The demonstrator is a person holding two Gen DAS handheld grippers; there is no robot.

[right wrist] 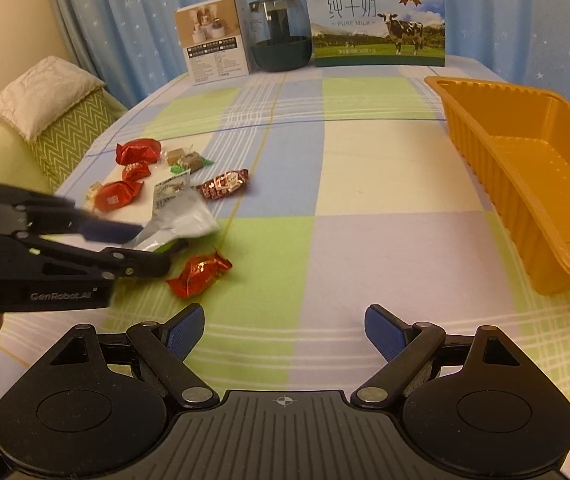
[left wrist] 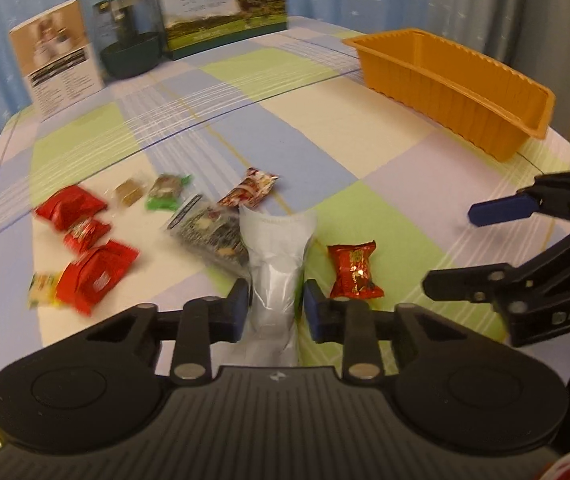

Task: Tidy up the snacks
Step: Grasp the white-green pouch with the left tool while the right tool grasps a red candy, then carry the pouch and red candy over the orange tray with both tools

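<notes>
I have the left gripper pinched on a white snack pouch at the pile's near edge, my right gripper gaping empty over bare cloth, so next I'd carry it to the orange tray.

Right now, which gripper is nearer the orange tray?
Right. The right gripper hangs open just beside the orange tray; the left gripper is across the table, clamped on a white packet.

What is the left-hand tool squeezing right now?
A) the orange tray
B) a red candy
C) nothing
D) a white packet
D: the left gripper has its jaws pressed against both sides of the white packet, while the red candy lies loose beside it.
</notes>
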